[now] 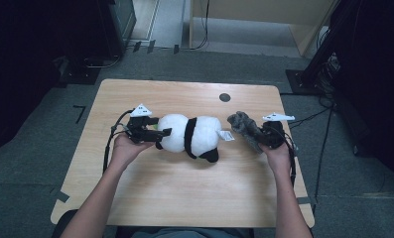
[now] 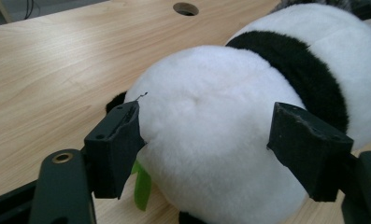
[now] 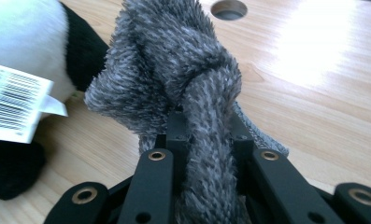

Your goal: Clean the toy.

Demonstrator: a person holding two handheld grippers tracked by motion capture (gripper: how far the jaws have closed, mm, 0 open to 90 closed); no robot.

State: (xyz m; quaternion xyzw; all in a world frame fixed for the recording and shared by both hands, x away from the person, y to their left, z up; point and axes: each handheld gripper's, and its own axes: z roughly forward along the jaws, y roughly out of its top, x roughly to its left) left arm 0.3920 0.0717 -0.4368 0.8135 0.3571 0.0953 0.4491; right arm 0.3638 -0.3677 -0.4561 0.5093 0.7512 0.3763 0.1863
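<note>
Right fingers pinch the grey plush; left fingers spread around the panda.

Plush panda between hand-held grippers

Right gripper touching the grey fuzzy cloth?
Touching. The right gripper view shows the right gripper with jaws clamped on the grey fuzzy cloth.

Both forearms reach in over the near edge of the tabletop. The left hand holds the left tool level, pointing at the panda; its jaws stand apart, one on each side of the panda's round white end. The right hand holds the right tool just beyond the panda's other end, jaws clamped on a grey plush toy.
</note>
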